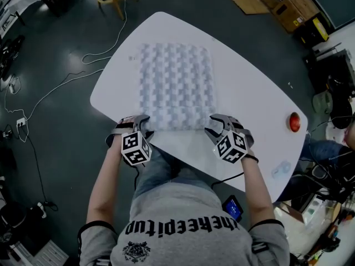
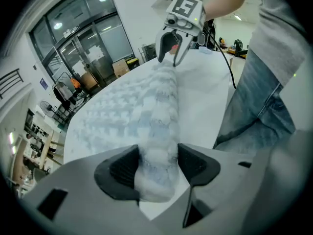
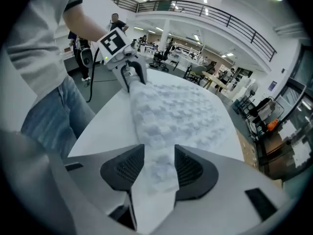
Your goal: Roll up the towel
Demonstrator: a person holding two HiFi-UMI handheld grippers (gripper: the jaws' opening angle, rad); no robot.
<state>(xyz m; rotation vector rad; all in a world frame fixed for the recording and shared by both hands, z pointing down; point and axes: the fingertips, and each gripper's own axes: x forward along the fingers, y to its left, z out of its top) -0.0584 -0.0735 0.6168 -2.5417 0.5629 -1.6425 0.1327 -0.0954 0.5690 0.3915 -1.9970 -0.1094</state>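
A pale blue-and-white checked terry towel (image 1: 176, 82) lies spread on a white, rounded tabletop (image 1: 252, 96). Its near edge is turned over into one thin roll (image 2: 164, 106) that runs along the side closest to the person.

The left gripper (image 2: 156, 168) stands at the roll's left end, tilted steeply down and forward. Its jaws are spread wide with the roll's end between them, and a sliver of gap shows at one pad.

The right gripper (image 3: 159, 168) stands at the right end in the same steep downward tilt. Its jaws are parted, and the towel's end lies in the gap between the pads, which flank it closely without squeezing it.

Both of the person's forearms reach forward from the body, roughly parallel, and each gripper's marker cube faces up.

Counted: one towel, one roll, two grippers, one table. A single round red object (image 1: 294, 122) sits near the table's right edge, well apart from the towel.
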